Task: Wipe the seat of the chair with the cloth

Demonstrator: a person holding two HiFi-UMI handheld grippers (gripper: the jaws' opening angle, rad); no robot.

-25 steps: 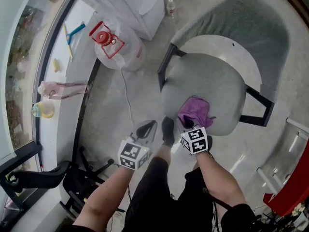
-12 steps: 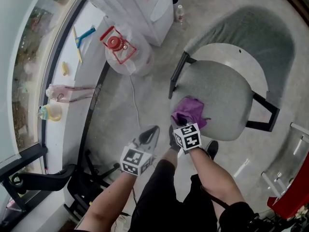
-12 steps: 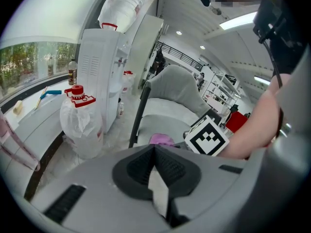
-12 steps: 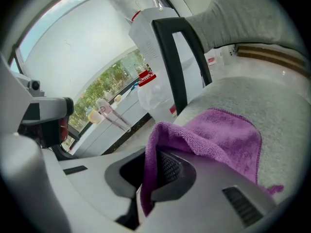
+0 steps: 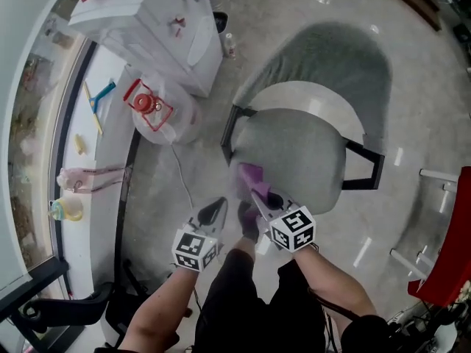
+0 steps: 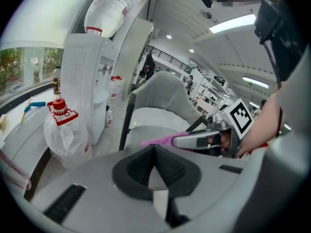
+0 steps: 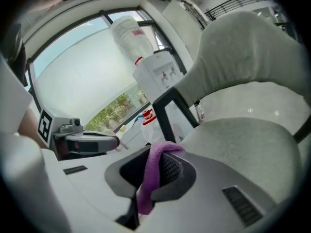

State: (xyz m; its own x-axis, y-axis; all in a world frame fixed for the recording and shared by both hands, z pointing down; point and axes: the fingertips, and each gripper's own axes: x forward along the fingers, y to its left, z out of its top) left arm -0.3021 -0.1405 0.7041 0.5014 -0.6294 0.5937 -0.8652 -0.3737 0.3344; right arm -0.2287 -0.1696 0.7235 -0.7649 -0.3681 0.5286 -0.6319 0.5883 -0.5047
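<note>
The grey chair has its seat (image 5: 294, 153) in the middle of the head view and its curved back (image 5: 331, 57) beyond. A purple cloth (image 5: 250, 175) hangs at the seat's front-left corner, with my right gripper (image 5: 256, 191) shut on it. The right gripper view shows the cloth (image 7: 156, 176) pinched and draped between the jaws of the right gripper (image 7: 155, 154), with the seat (image 7: 243, 144) just ahead. My left gripper (image 5: 215, 213) stays left of the chair over the floor, shut and empty. From the left gripper view, its jaws (image 6: 154, 147) meet with nothing between them, and the cloth (image 6: 158, 141) shows beyond.
A white water dispenser (image 5: 158, 13) stands at the back left, with a plastic-wrapped jug with a red cap (image 5: 151, 109) in front of it. A window ledge (image 5: 88, 160) with small items runs along the left. A red object (image 5: 449, 248) is at the right.
My right gripper has moved left along the seat's front with the cloth, which is now bunched in the jaws at the front-left corner. The left gripper stays shut beside it.
</note>
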